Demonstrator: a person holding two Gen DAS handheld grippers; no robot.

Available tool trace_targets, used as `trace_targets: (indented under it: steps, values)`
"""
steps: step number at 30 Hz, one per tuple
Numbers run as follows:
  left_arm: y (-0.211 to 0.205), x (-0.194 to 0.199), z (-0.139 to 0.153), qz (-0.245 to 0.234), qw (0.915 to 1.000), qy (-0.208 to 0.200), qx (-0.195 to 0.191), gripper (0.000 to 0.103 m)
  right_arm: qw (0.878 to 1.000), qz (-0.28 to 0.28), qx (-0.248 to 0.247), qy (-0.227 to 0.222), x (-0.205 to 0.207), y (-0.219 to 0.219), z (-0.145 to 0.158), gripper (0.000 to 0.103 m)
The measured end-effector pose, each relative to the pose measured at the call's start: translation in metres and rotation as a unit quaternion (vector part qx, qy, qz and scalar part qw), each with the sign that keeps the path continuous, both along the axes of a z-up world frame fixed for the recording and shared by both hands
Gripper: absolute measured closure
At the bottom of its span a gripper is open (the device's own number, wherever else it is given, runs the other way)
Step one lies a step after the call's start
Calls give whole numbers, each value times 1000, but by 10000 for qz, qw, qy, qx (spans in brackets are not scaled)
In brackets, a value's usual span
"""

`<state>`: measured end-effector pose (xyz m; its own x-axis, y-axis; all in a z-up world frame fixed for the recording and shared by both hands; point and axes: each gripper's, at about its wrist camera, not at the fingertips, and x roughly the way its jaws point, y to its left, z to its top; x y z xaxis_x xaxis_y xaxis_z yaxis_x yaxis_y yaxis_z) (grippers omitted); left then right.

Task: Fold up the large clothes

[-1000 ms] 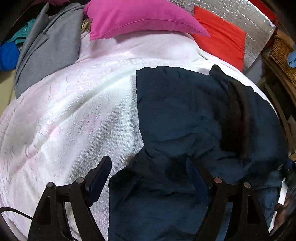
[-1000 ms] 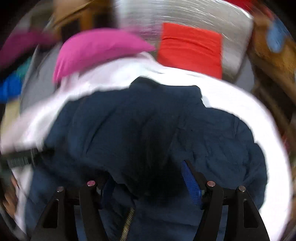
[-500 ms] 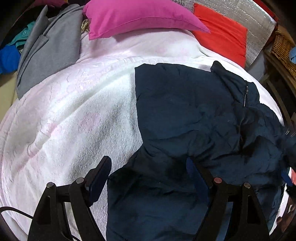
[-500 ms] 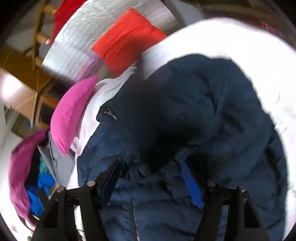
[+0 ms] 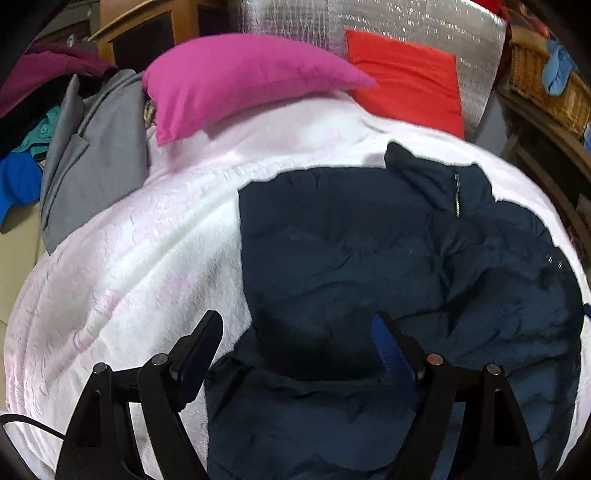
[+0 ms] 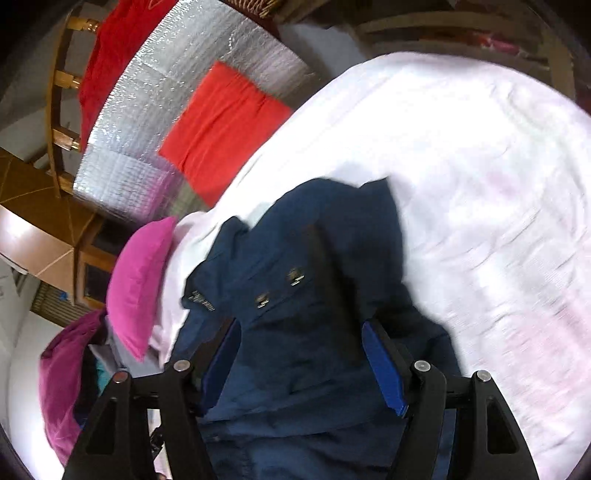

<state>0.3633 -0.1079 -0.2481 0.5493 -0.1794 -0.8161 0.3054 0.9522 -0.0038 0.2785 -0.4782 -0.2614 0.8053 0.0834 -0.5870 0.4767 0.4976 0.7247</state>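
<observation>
A dark navy padded jacket (image 5: 369, 251) lies spread on a white bedspread (image 5: 129, 266), its zipped collar pointing to the far right. My left gripper (image 5: 295, 336) is open and empty above the jacket's near left edge. In the right wrist view the jacket (image 6: 295, 295) shows two metal snaps, with part of it folded over. My right gripper (image 6: 301, 350) is open, its jaws wide apart over the jacket fabric; whether it touches the cloth cannot be told.
A pink pillow (image 5: 240, 77) and a red cushion (image 5: 406, 77) sit at the head of the bed against a silver foil panel (image 5: 369, 22). A grey garment (image 5: 96, 155) and other clothes lie at the left. A wicker basket (image 5: 546, 85) stands at the right.
The left gripper pulled back and rose a little, widening its view of the bed. The right gripper swung and tilted hard, and a flap of the jacket now lies folded over.
</observation>
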Motion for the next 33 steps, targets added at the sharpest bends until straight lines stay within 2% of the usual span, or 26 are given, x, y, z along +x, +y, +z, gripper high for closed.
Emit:
trace_targets:
  steps: [5, 8, 11, 14, 16, 17, 18, 19, 22, 26, 28, 33]
  values:
    - [-2, 3, -2, 90, 10000, -13, 29, 20, 9997, 55, -115, 228, 11, -14, -4, 31]
    - [-5, 4, -1, 151, 9995, -185, 183, 20, 9949, 219, -614, 774, 29, -13, -6, 31]
    - [-12, 4, -3, 118, 9990, -256, 349, 20, 9830, 530, -1092, 1379, 51, -1, -13, 34]
    - [-21, 5, -3, 58, 9988, -271, 412, 20, 9659, 716, -1892, 1614, 57, 19, -5, 61]
    - [-24, 5, -3, 60, 9984, -305, 466, 20, 9484, 698, -2587, 1693, 53, 34, 8, 87]
    - [-25, 5, -2, 80, 9981, -327, 507, 20, 9401, 663, -2888, 1684, 50, 40, 14, 90]
    - [-26, 4, -1, 94, 9980, -345, 524, 20, 9363, 626, -3055, 1613, 46, 44, 18, 100]
    - [-26, 4, 1, 100, 9979, -376, 527, 20, 9361, 612, -3141, 1456, 39, 47, 25, 102]
    - [-27, 1, 3, 77, 9974, -453, 553, 20, 9344, 503, -3330, 1159, 23, 59, 38, 102]
    - [-31, 4, -13, 11, 9968, -216, 770, 20, 9314, 773, -3230, 1493, 26, 66, 12, 102]
    - [-30, 3, -13, -16, 9968, -206, 775, 20, 9386, 756, -3015, 1495, 26, 58, 4, 102]
    - [-21, 1, -1, 86, 9971, -383, 659, 20, 9586, 716, -2528, 1101, 11, 54, 18, 100]
